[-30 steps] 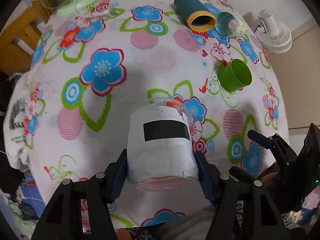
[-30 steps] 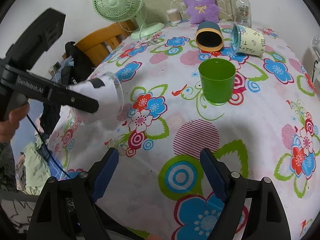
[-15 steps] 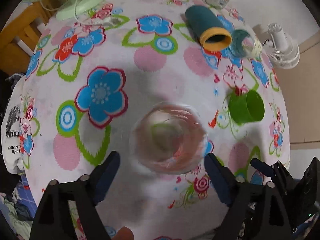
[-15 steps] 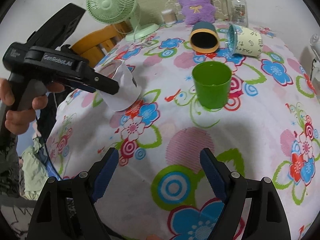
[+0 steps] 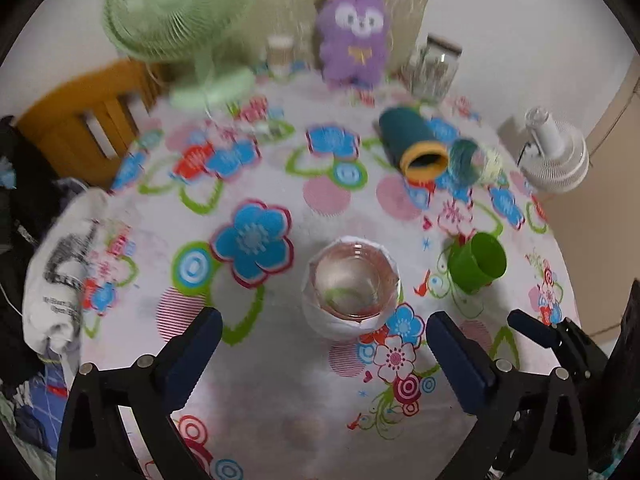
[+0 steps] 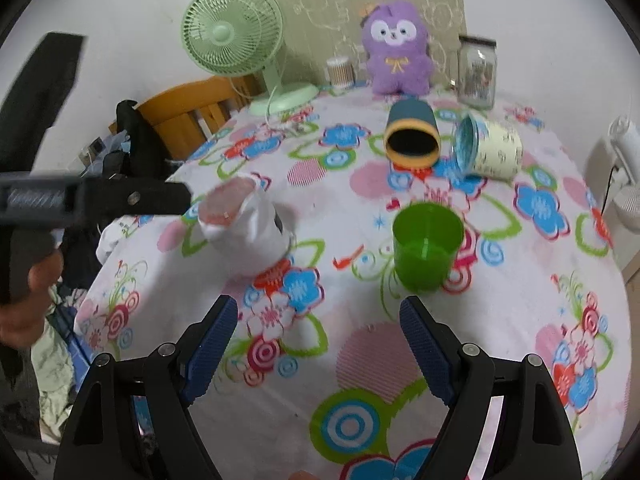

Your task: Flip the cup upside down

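Tablecloth [image 5: 280,380]: cup [image 5: 351,286] beyond left gripper [image 5: 320,354]

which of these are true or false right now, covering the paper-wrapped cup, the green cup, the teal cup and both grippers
1. The paper-wrapped cup stands base up on the table. True.
2. The left gripper is clamped on that cup. False: its fingers are spread and the cup sits free between and beyond them.
3. The green cup lies on its side. False: it stands upright, mouth up.
4. The teal cup lies on its side. True.
5. The right gripper holds the green cup. False: it is open and empty.
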Demonstrator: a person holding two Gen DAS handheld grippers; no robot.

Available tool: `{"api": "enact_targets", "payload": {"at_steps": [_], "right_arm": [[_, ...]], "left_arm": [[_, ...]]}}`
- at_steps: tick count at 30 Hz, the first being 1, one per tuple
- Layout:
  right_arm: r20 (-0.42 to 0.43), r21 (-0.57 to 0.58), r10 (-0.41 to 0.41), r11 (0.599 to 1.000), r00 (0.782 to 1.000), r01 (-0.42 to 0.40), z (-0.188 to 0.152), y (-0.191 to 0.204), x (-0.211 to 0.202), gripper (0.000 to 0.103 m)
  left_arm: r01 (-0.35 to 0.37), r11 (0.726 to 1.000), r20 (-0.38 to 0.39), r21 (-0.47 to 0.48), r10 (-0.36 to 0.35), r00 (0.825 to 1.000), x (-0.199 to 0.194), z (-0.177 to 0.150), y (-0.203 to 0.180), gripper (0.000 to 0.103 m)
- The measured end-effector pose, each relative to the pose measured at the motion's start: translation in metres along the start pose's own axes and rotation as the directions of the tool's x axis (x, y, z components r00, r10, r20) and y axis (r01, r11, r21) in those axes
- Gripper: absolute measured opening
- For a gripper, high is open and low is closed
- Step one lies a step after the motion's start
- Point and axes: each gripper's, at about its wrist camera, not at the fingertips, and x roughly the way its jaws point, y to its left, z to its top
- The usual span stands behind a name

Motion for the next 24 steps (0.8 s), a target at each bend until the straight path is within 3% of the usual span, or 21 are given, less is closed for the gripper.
{"api": "enact_targets", "payload": {"at_steps": [3,7,11,24], "right_arm": [[0.024,-0.01,-0.014,1.0,1.0,0.014,0.007,0.006,-0.003,0.086],[0.089,-0.022,-0.049,0.998,0.995,0.051,0.016,0.014,-0.014,0.096],[0.128,-0.035,-0.079,0.996,0.989,0.084,0.023,0.02,-0.021,0.096],[0.233,-0.055,-0.085,0.993,0.969,0.1,0.038,0.04,-0.049,0.096]], "left_arm": [[-0.01,1.0,0.055,0.001,0.01,0.998,-0.015,-0.007,0.001,0.103],[-0.044,0.999,0.134,-0.003,0.044,0.99,-0.033,-0.016,0.002,0.103],[-0.049,0.998,0.197,-0.036,0.055,0.979,-0.049,-0.025,0.007,0.103],[-0.06,0.988,0.378,-0.144,0.11,0.919,-0.093,-0.043,0.025,0.103]]}}
